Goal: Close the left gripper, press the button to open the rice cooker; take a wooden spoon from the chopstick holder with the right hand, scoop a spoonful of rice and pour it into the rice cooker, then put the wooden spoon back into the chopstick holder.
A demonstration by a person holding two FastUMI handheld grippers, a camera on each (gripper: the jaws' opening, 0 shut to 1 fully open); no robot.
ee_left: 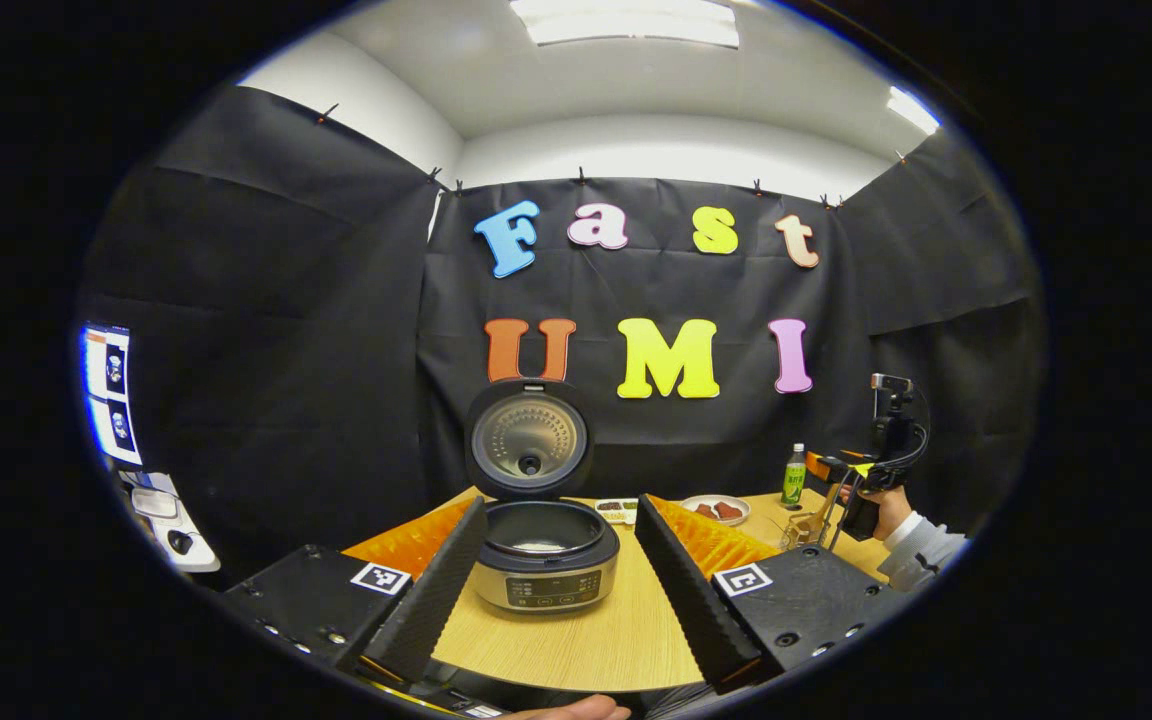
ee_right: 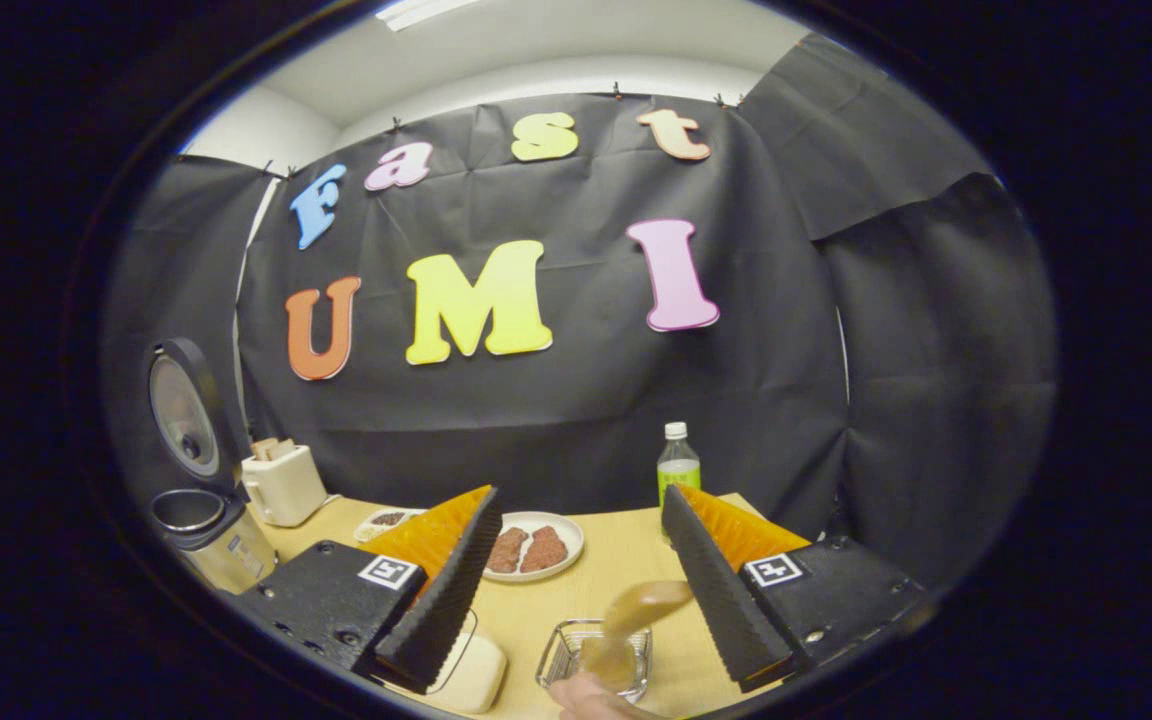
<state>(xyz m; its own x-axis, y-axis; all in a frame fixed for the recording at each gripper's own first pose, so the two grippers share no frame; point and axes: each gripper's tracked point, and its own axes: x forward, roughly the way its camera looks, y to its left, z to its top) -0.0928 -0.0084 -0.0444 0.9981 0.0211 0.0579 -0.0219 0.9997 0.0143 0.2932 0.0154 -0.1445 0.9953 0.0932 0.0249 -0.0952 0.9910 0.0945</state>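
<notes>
The rice cooker stands on the wooden table with its lid raised and the inner pot showing. My left gripper is open, its fingers either side of the cooker, touching nothing. At the far right a hand holds my right gripper over the chopstick holder. In the right gripper view the right gripper is open above the wire chopstick holder. A blurred wooden spoon stands in it, leaning towards the right finger, not pinched. The rice cooker is at far left.
A plate of meat, a small food tray, a green bottle and a white boxy appliance sit along the back of the table. A cream container lies beside the holder. A hand shows at the bottom edge.
</notes>
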